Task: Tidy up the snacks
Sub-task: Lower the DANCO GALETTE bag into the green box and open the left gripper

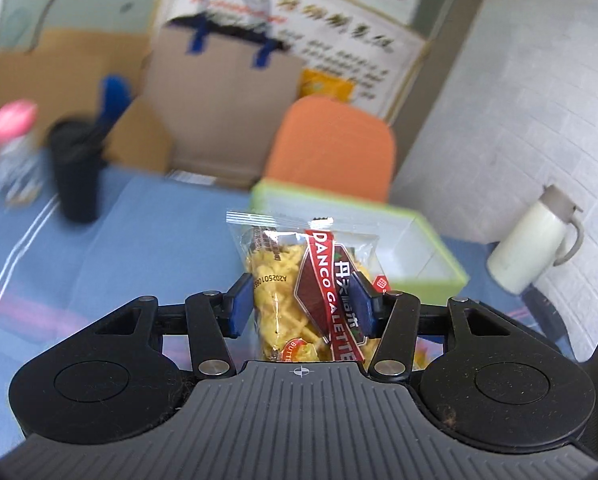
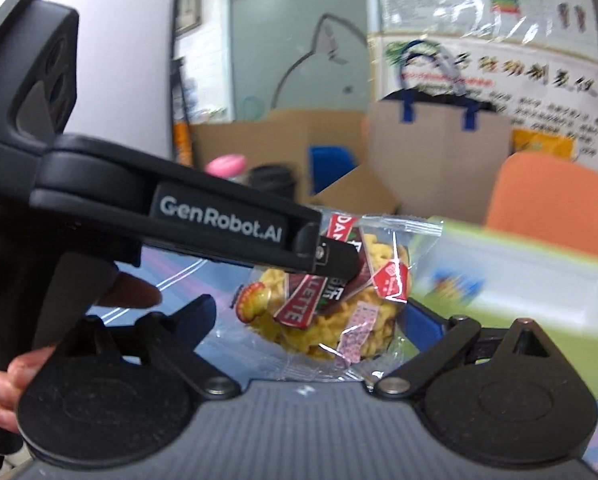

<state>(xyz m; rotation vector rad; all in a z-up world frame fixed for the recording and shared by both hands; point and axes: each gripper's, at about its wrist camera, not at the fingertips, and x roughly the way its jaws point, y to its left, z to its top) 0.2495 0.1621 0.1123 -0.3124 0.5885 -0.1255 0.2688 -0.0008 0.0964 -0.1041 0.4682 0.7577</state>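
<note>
One snack packet (image 1: 299, 280) is picked up and off the blue surface (image 1: 139, 240), clamped between the blue pads of the left gripper (image 1: 302, 308); it is a clear bag of yellow biscuits with a red label, standing upright out of the fingers. It is not yet put away. By my reading the green-rimmed box (image 1: 431, 236), just beyond the fingers and to their right, is where it belongs, and what I can see of its inside looks bare, so most of the sorting seems left to do.

Going left to right ahead of the left fingers: a pink-capped bottle (image 1: 13, 148) and a dark cup (image 1: 77, 168) far to their left, a brown paper bag with blue handles (image 1: 227, 88) well beyond them, an orange chair back (image 1: 331, 148) behind the box, and a white jug (image 1: 535, 248) far off to the right. None lies between packet and box.

The right gripper (image 2: 303, 320) has its fingers spread wide either side of the same packet, not pressing it. The left gripper's arm crosses just above it, so the two tools are crowded together.
</note>
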